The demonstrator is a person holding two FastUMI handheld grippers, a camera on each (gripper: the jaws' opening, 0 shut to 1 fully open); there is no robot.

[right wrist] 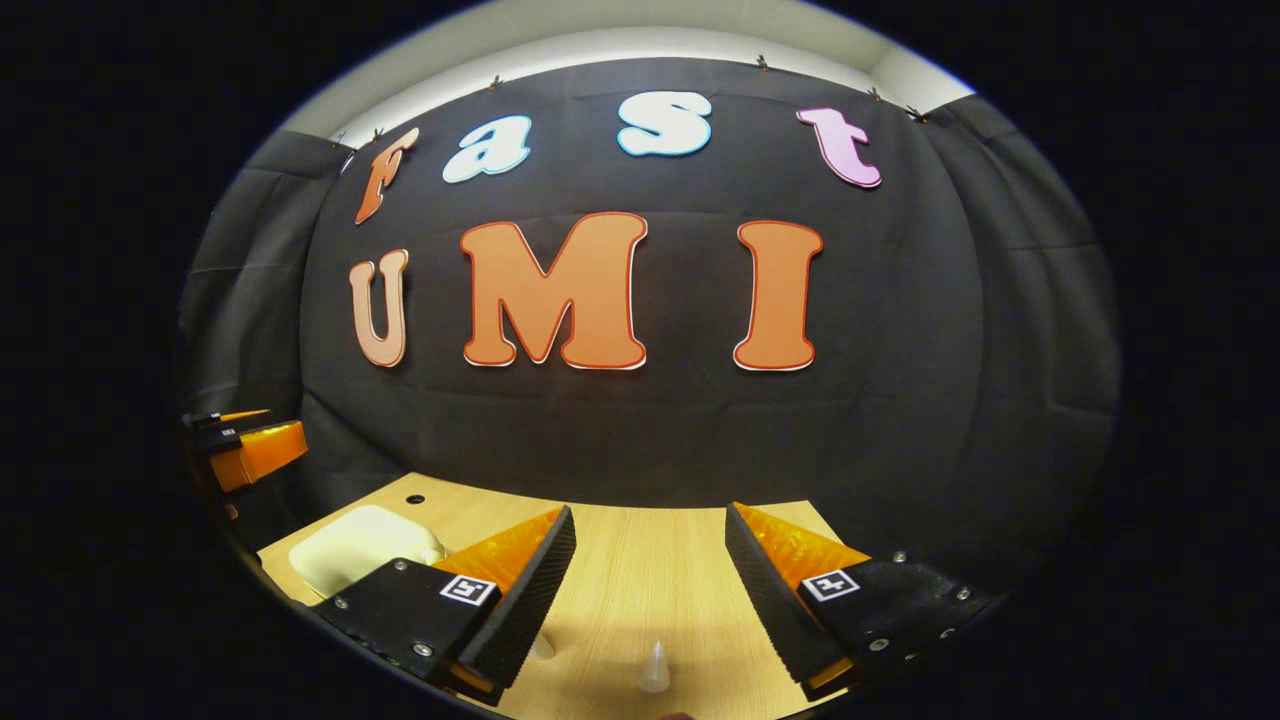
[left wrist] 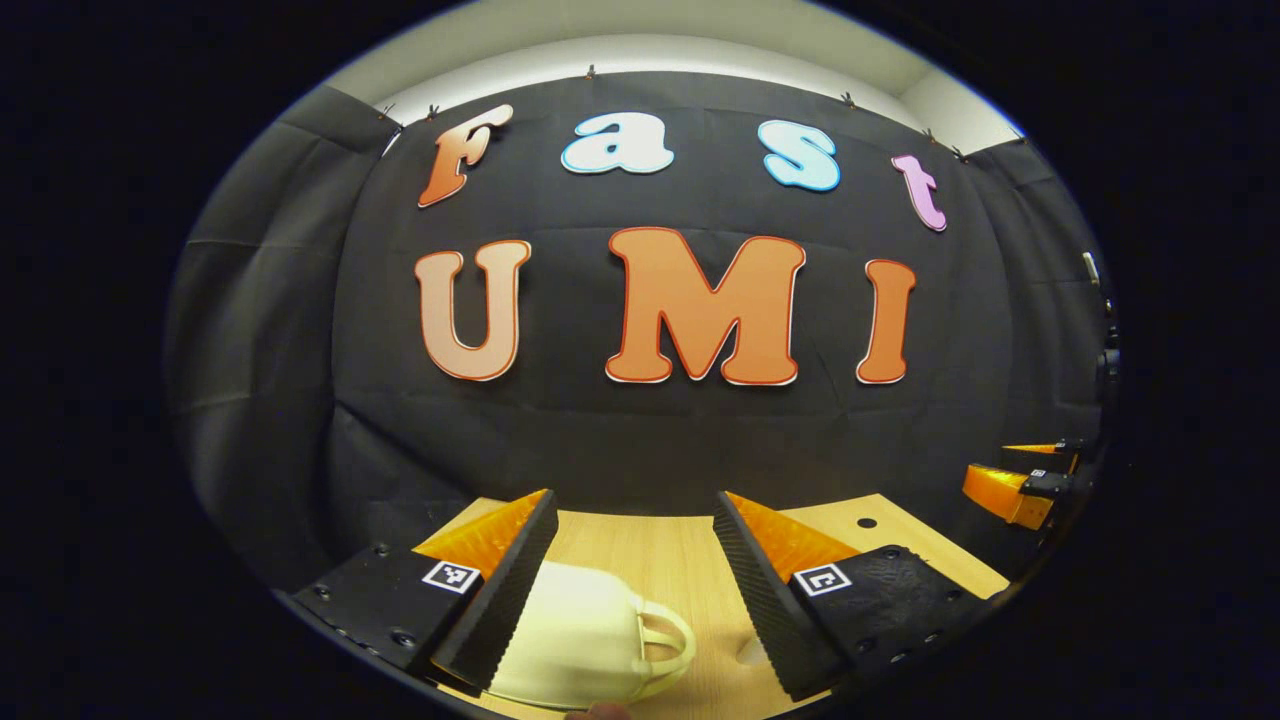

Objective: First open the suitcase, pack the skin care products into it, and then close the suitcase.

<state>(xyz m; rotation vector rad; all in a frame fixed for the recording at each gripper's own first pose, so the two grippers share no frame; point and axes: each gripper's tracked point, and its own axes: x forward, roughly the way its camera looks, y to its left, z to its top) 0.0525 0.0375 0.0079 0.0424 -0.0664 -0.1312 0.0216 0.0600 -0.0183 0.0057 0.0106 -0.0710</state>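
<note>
Cream suitcase sits closed on the counter, between the left gripper's spread fingers. Right gripper hangs wide open too, above a small white bottle.

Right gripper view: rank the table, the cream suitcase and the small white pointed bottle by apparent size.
1. Table
2. Cream suitcase, partly hidden behind the right gripper
3. Small white pointed bottle, nearest the camera, yet looks smallest

A: The worktop looks like pale wood, smooth and matt, with a fine straight grain.

B: And the suitcase on it?

A: Cream plastic, smooth with a soft sheen, its handle moulded alike. Behind the worktop, the wall is matt black cloth, creased.
</note>
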